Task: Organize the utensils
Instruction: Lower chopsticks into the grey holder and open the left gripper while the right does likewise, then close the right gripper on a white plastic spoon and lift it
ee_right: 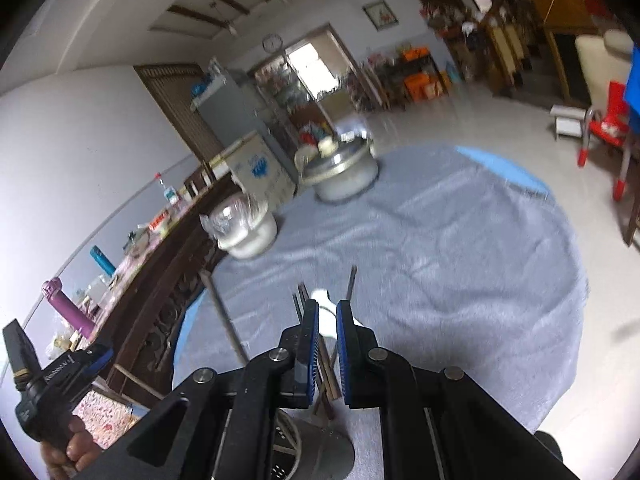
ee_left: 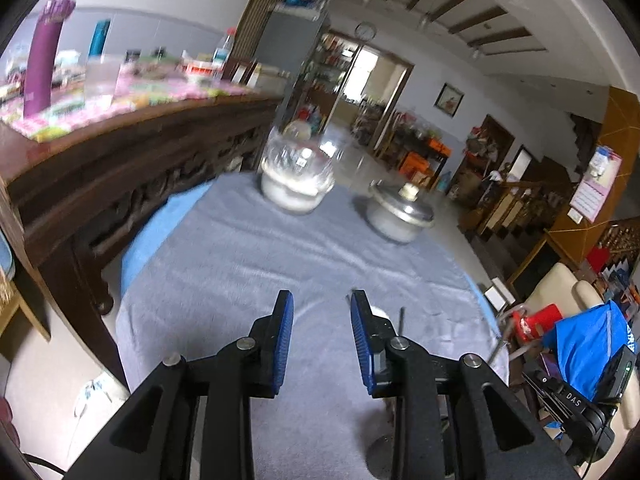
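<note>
Right wrist: my right gripper (ee_right: 327,310) is pinching a white spoon (ee_right: 323,312) above the holder (ee_right: 320,450), for dropping in; left gripper (ee_left: 322,300) is hanging open.

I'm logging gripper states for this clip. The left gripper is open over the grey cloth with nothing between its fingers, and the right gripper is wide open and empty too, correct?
Not quite. The left gripper is open and empty over the grey cloth, but the right gripper is nearly closed on a white utensil, above the metal holder, as the right wrist view shows.
</note>
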A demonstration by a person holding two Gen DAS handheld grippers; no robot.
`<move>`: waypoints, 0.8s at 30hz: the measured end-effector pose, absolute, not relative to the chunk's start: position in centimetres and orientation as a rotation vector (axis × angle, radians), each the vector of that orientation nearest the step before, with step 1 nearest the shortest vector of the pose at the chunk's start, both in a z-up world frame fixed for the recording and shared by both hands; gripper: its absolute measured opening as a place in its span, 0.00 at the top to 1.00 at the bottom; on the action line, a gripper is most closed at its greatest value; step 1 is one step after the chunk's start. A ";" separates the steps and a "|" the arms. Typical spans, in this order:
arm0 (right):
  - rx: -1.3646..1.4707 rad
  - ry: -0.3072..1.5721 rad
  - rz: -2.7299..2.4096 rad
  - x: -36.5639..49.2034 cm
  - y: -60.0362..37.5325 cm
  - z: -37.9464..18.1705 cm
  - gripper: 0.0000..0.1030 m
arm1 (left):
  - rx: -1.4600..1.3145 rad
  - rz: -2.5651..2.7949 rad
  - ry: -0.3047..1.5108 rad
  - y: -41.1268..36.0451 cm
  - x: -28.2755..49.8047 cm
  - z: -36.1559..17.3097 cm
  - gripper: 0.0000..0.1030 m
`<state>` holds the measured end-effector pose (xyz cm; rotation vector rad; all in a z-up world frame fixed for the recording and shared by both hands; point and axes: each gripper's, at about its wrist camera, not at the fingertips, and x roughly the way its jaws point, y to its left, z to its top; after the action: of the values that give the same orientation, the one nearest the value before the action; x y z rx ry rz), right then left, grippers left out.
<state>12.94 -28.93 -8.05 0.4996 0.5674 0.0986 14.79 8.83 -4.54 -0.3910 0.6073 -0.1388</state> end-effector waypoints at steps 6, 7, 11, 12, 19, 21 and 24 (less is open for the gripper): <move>0.581 0.731 0.145 17.9 -30.6 -12.3 0.90 | -0.376 -0.124 0.735 8.3 17.6 -8.7 0.71; 0.590 0.747 0.149 18.4 -30.7 -12.8 0.89 | -0.376 -0.127 0.759 8.2 18.1 -9.5 0.71; 0.599 0.819 0.167 20.8 -30.9 -14.9 0.87 | -0.385 -0.134 0.829 8.1 19.9 -12.0 0.71; 0.592 0.836 0.177 21.4 -30.8 -15.3 0.87 | -0.385 -0.138 0.842 8.0 20.3 -12.5 0.71; 0.539 0.934 0.245 25.5 -29.5 -17.1 0.83 | -0.352 -0.184 0.922 5.9 23.1 -14.6 0.71; 0.523 0.960 0.269 26.4 -28.9 -17.4 0.72 | -0.345 -0.193 0.933 5.6 23.7 -15.0 0.71; 0.463 0.964 0.305 27.4 -27.6 -17.4 0.72 | -0.334 -0.206 0.949 5.2 24.6 -15.5 0.71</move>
<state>27.41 -27.64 -17.39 0.4629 0.9643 0.3049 24.60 5.20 -15.48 -0.3344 0.9493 -0.2060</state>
